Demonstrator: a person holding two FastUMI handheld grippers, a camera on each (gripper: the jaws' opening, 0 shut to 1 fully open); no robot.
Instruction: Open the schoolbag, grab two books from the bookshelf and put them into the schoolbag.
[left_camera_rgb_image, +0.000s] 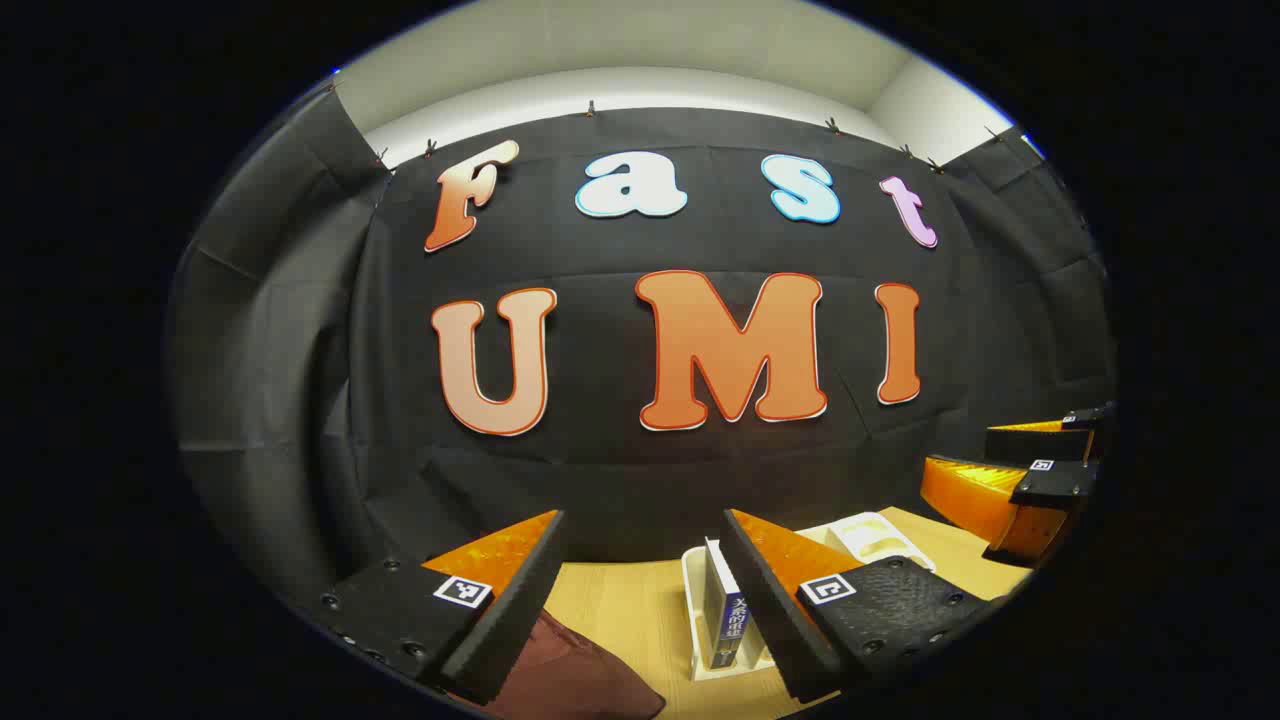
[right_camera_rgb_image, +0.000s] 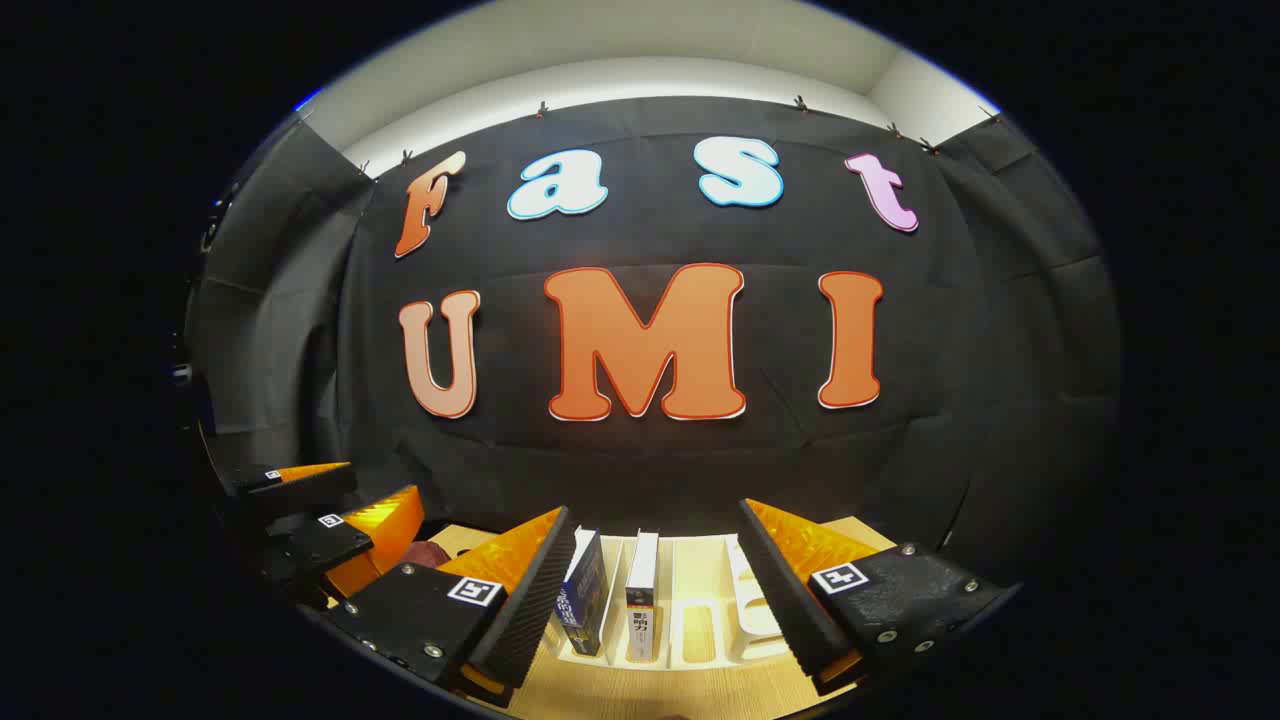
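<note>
Both grippers, left (left_camera_rgb_image: 645, 580) and right (right_camera_rgb_image: 655, 585), jaws apart, hover empty. Bag (left_camera_rgb_image: 570, 670) unopened; next: open it, books (right_camera_rgb_image: 641, 590) wait in rack (right_camera_rgb_image: 700, 630).

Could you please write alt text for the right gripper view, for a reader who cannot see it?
The right gripper hangs open before a white bookshelf on a wooden table, two books standing in its slots: a blue book and a white book. The left gripper shows at far left, a dark red schoolbag beside it.

Black cloth wall (left_camera_rgb_image: 640, 480), wooden table (left_camera_rgb_image: 630, 610)
</note>
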